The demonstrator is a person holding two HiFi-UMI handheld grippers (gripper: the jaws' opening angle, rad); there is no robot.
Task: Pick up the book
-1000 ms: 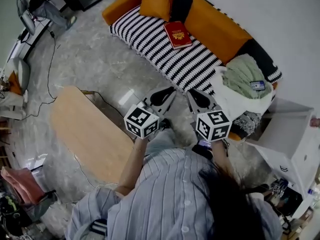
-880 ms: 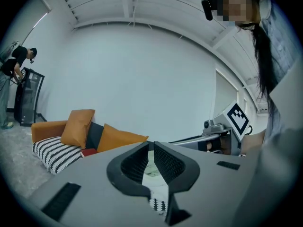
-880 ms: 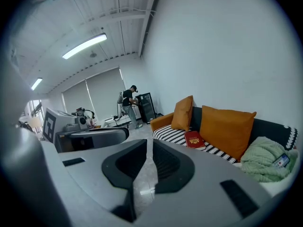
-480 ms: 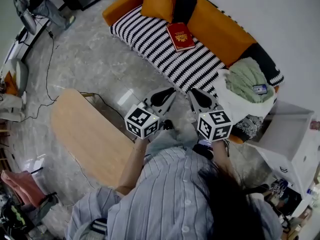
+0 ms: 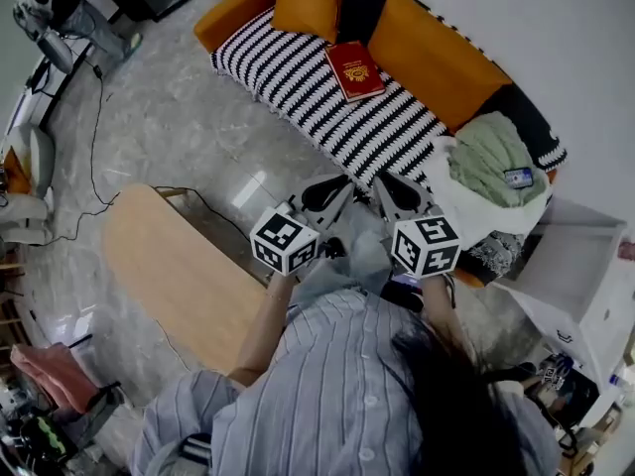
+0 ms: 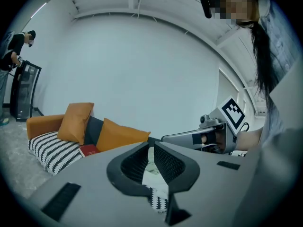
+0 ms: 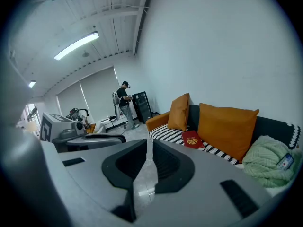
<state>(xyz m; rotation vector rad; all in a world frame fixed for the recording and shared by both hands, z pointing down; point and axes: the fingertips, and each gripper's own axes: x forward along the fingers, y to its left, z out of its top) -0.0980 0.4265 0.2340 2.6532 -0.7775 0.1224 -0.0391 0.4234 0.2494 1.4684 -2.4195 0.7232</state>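
Nearest the head camera, the person's striped shirt (image 5: 337,395) fills the lower frame, w/ both forearms reaching fwd. Just ahead, the left gripper (image 5: 340,182) and right gripper (image 5: 385,180) sit side by side over the marble floor (image 5: 189,117), tips angled toward each other and toward the sofa. Each one's jaws are fully closed, pads together, w/ nothing clamped btwn them. On the left gripper's side stands a light wooden table (image 5: 179,276), and a black cable (image 5: 96,137) trails across the floor beyond it. On the right, a white cabinet (image 5: 585,276) stands near the sofa's end. Straight ahead is the orange sofa (image 5: 437,53) w/ a b/w striped seat cover (image 5: 298,77). Its near right end carries a heap of white cloth (image 5: 466,206) topped by a green blanket (image 5: 491,152), w/ a small blue item (image 5: 516,178) on top. The red book (image 5: 354,69) lies flat on the striped cover farther along the seat, just in front of an orange cushion (image 5: 310,3) and well apart from both grippers. Only floor and the seat's front edge lie btwn. Far back at upper left, another person (image 5: 74,8) stands by dark equipment.
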